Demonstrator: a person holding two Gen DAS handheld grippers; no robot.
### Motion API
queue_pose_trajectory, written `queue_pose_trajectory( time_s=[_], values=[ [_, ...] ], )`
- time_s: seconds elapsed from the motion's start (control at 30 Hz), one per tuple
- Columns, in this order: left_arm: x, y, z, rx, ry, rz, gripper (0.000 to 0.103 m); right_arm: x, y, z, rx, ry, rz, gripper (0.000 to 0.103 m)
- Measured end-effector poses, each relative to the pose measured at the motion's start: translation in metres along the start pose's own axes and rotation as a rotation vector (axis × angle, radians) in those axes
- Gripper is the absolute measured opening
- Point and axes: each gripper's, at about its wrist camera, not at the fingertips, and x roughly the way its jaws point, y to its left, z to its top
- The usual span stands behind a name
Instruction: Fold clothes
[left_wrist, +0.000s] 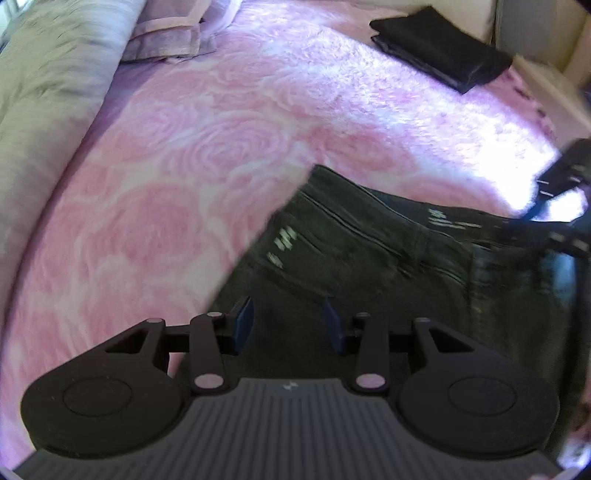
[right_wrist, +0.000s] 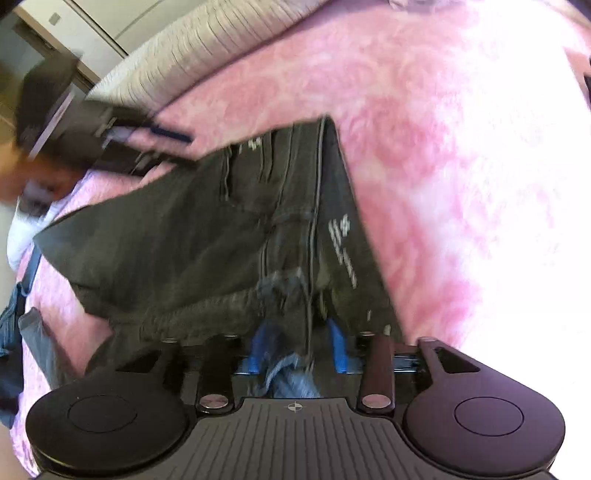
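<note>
Jeans (left_wrist: 369, 258) of dark grey denim with pale frayed dashes lie spread on the pink rose-patterned bed blanket (left_wrist: 184, 166). The left hand-held gripper (left_wrist: 288, 325) hangs tilted steeply down over their near edge, its blue pads apart and gripping nothing. The right hand-held gripper (right_wrist: 297, 343), equally steep, has a bunched blue-lined fold of the jeans between its blue fingers (right_wrist: 338, 343); motion blur hides whether they press it. Well apart, near the bed's far edge, sits a folded black garment (left_wrist: 443, 51). Grey pillows (left_wrist: 51, 92) line the left side.
</note>
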Motion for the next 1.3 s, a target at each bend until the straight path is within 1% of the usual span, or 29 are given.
queue_pose_trajectory(
  time_s=[0.1,0.23,0.33,0.37,0.4,0.43,0.47,0.53,0.6,0.63,0.73,0.8,0.83,0.87,0.9,0.93,0.97,1.0,1.03,1.07,1.1,1.13,1.2,1.27,1.3],
  values=[
    [-0.007,-0.022,-0.028,-0.016,0.025,-0.013,0.038,0.017,-0.006,0.017,-0.005,-0.016,0.044,0.047],
    [-0.005,-0.053,-0.059,0.015,0.068,-0.033,0.038,0.05,-0.008,0.022,-0.074,0.007,0.078,0.047],
    [0.001,-0.076,-0.078,0.039,0.103,-0.031,0.038,0.06,-0.008,0.024,-0.075,0.001,0.107,0.047],
    [0.003,-0.083,-0.083,0.054,0.114,-0.023,0.037,0.06,-0.007,0.026,-0.077,0.005,0.108,0.045],
    [0.003,-0.09,-0.085,0.062,0.114,-0.009,0.034,0.06,-0.009,0.027,-0.071,0.016,0.116,0.026],
    [0.002,-0.097,-0.088,0.067,0.109,0.006,0.029,0.058,-0.009,0.028,-0.077,0.02,0.12,0.019],
    [0.001,-0.104,-0.09,0.071,0.104,0.021,0.026,0.055,-0.007,0.029,-0.089,0.021,0.121,0.018],
    [-0.001,-0.109,-0.081,0.042,0.093,0.035,0.018,0.044,-0.006,0.035,-0.11,0.012,0.12,0.016],
    [-0.002,-0.115,-0.068,0.021,0.074,0.05,0.018,0.026,-0.007,0.048,-0.125,-0.017,0.118,0.016],
    [0.0,-0.117,-0.057,0.022,0.052,0.058,0.018,0.016,-0.008,0.054,-0.132,-0.031,0.117,0.016],
    [0.01,-0.123,-0.021,0.029,-0.021,0.079,0.018,-0.003,-0.022,0.081,-0.172,-0.062,0.069,0.016],
    [0.015,-0.122,-0.003,0.022,-0.034,0.073,0.02,-0.006,-0.039,0.098,-0.176,-0.06,0.037,0.016],
    [0.018,-0.121,0.005,0.018,-0.038,0.069,0.024,-0.008,-0.047,0.106,-0.178,-0.059,0.022,0.016],
    [0.021,-0.12,0.013,0.015,-0.041,0.065,0.027,-0.007,-0.053,0.11,-0.162,-0.046,0.034,0.016],
    [0.018,-0.118,0.015,0.015,-0.042,0.055,0.032,-0.006,-0.057,0.112,-0.138,-0.028,0.059,0.018],
    [0.013,-0.115,0.016,0.016,-0.042,0.043,0.034,-0.007,-0.058,0.111,-0.125,-0.022,0.069,0.018],
    [0.008,-0.113,0.017,0.018,-0.042,0.031,0.034,-0.013,-0.058,0.106,-0.12,-0.029,0.073,0.02],
    [0.002,-0.109,0.016,0.017,-0.043,0.019,0.034,-0.02,-0.059,0.1,-0.102,-0.05,0.079,0.027],
    [-0.007,-0.102,0.017,0.01,-0.051,0.004,0.035,-0.028,-0.059,0.093,-0.078,-0.075,0.085,0.032],
    [-0.014,-0.092,0.019,-0.001,-0.063,-0.007,0.037,-0.037,-0.064,0.084,-0.043,-0.103,0.082,0.034],
    [-0.021,-0.082,0.021,-0.014,-0.074,-0.018,0.041,-0.049,-0.07,0.073,-0.002,-0.133,0.075,0.036],
    [-0.021,-0.069,0.029,-0.025,-0.079,-0.015,0.045,-0.059,-0.077,0.063,0.05,-0.162,0.061,0.038],
    [-0.018,-0.041,0.048,-0.049,-0.085,0.001,0.046,-0.077,-0.092,0.034,0.193,-0.21,0.006,0.041],
    [-0.002,-0.017,0.074,-0.037,-0.085,0.023,0.047,-0.087,-0.102,0.0,0.322,-0.217,-0.041,0.045],
    [0.008,-0.006,0.085,-0.028,-0.079,0.026,0.049,-0.092,-0.107,-0.017,0.384,-0.216,-0.063,0.049]
  ],
)
